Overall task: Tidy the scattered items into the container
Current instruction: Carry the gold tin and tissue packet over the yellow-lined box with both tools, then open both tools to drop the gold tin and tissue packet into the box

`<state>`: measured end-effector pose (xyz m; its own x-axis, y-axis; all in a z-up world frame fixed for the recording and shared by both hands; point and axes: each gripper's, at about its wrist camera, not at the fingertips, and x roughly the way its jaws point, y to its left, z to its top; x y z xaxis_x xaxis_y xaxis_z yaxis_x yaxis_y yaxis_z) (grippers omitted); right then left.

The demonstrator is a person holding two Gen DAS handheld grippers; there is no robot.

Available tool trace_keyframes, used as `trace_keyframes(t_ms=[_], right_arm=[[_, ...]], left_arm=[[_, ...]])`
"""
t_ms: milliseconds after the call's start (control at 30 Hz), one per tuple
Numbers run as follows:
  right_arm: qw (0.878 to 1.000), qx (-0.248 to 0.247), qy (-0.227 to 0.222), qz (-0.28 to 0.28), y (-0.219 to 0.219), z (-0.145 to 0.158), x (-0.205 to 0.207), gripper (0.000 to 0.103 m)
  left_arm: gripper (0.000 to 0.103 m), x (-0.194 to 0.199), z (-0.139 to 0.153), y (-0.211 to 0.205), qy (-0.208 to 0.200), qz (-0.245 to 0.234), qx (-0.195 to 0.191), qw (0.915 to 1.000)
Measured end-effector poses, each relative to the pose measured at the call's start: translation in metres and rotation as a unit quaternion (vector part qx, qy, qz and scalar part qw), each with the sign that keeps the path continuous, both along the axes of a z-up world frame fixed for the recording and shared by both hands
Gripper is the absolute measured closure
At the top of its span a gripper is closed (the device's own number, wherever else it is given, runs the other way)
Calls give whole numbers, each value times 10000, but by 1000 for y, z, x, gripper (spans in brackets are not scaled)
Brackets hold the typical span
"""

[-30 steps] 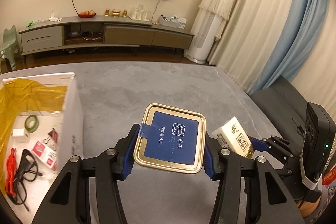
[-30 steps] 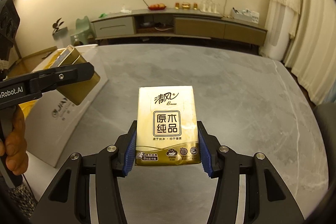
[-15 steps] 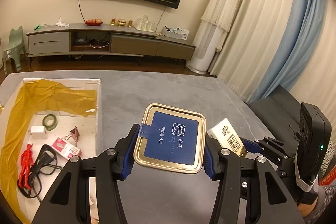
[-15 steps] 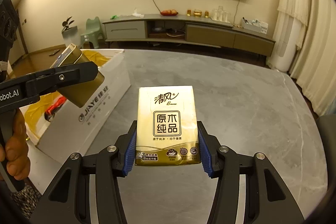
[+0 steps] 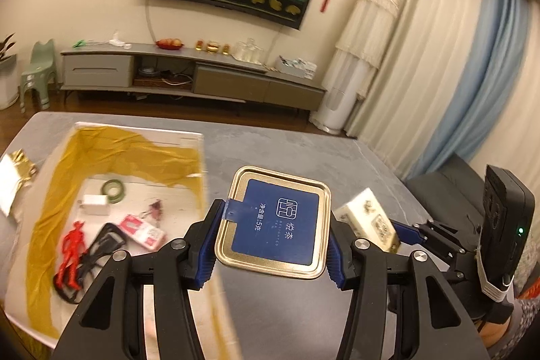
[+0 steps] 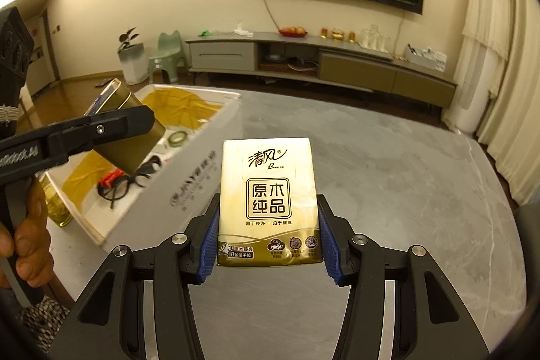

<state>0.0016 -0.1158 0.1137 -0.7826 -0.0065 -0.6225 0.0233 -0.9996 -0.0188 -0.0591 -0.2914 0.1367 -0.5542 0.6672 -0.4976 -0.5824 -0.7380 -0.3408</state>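
Both loads up, carry step under way. My left claw is clamped on the sides of one gold tin, blue label facing me, held in the air just right of the box. My right claw grips one tissue pack by its lower sides, upright, over the bare grey desk, right of the box and a little nearer.

The white box, lined with yellow sheet, sits at the left of the desk. From the right wrist view the tin looks to hang about over the box's near right wall.

Next move, as I judge it: swing the tin further left, clear of the wall, lower it and let go; then bring the pack over the same way. The wall is the risk, since the tin could clip it.

Count inside the box, left wrist view, somewhat blurred:
- green tape roll, one
- white charger block, one
- red figure, one
- black glasses, one pair
- pink-and-white card, one
- small clip, one; too blurred to be sure

Nothing loose on the open desk that I can see.
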Motion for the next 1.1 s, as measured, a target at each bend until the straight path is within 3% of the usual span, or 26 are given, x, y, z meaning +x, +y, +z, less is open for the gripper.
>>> trace_keyframes(t_ms=[267,433,567,800,1100], right_arm=[[9991,16,287,301,-26,21,-16,49],[9976,5,379,579,-46,30,-37,49],[9962,-58,396,769,-61,32,-52,49],[9950,-147,254,956,-87,29,-89,49],[9940,-435,-299,955,-99,5,-143,49]], left_arm=[[49,-25,-10,-65,-238,628,168,9976],[49,-28,-9,-84,-147,828,62,9964],[49,-26,-12,-86,-4,834,-268,9962],[49,-38,-39,-79,-312,665,-810,9940],[49,-45,-55,-78,-491,690,-1028,9911]])
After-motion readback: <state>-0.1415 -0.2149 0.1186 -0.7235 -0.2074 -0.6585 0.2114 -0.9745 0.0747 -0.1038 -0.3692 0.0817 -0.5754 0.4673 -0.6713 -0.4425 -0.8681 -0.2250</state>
